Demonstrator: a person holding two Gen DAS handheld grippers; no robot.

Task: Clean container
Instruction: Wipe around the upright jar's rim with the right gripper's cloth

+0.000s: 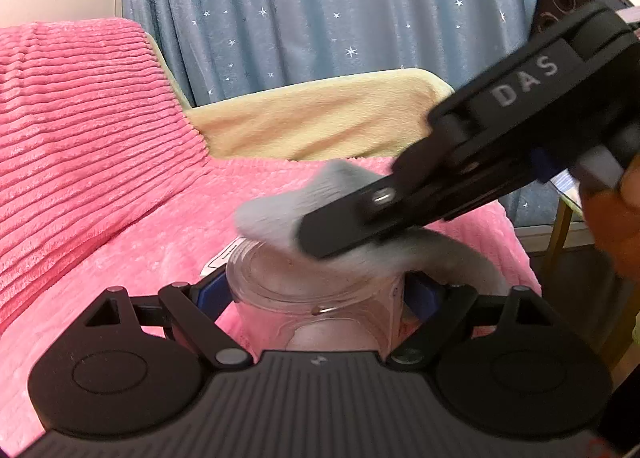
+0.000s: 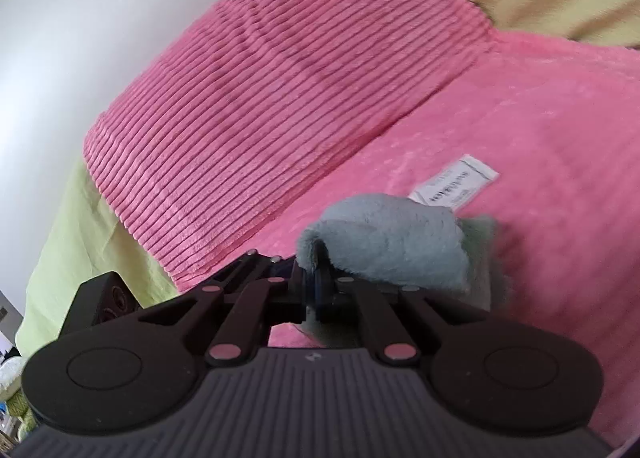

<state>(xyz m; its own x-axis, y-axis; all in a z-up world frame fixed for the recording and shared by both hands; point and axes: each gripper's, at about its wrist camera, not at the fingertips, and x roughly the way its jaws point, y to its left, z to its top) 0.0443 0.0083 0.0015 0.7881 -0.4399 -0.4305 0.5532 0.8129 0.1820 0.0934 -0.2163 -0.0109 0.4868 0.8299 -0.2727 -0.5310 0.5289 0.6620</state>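
Container (image 1: 316,290), a clear plastic jar, sits clamped between the 2 blue pads (image 1: 424,294) of the left gripper (image 1: 320,294), its open mouth tipped forward over the pink blanket (image 1: 120,242). Jaws of the right gripper (image 2: 316,278) are pressed together on a folded grey cloth (image 2: 384,246), which in the left wrist view lies blurred against the jar's rim. Wiping looks to be the step in hand, at the mouth and not yet deep inside. Next the cloth likely needs pushing into the opening and turning around the wall while the left grip stays firm. The right gripper reaches in from the upper right, angled down across the jar. A white paper label (image 2: 460,182) lies on the blanket just beyond the cloth, and a ribbed pink cushion (image 2: 280,118) stands behind.
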